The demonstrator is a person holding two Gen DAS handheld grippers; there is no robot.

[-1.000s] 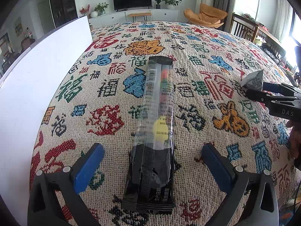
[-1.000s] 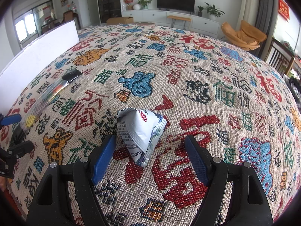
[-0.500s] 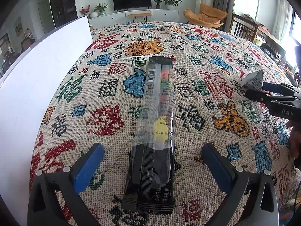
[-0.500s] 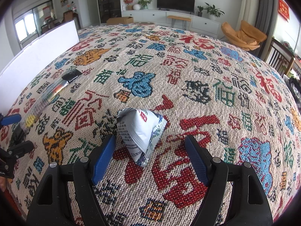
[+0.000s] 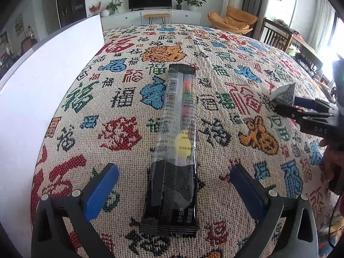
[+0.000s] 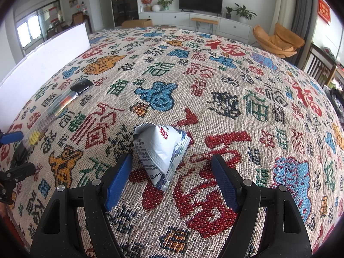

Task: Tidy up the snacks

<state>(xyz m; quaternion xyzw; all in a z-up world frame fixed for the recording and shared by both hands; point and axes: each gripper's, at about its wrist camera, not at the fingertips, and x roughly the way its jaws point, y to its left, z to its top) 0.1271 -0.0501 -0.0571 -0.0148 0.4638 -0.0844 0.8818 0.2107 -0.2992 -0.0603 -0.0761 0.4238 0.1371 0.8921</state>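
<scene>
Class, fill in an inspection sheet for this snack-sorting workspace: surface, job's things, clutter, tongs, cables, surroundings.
Surface: patterned woven cloth covering the table; white board upright along its left edge.
Job's things: long black-and-clear snack packet lying flat between the left tongs' jaws; white pyramid snack pouch between the right tongs' jaws.
Clutter: nothing seen.
Tongs: left tongs open, pads clear of the packet; right tongs open, not gripping the pouch.
Cables: thin dark cord at the right edge, near a hand.
Surroundings: living room with television, white cabinet, potted plants, orange chair.
</scene>
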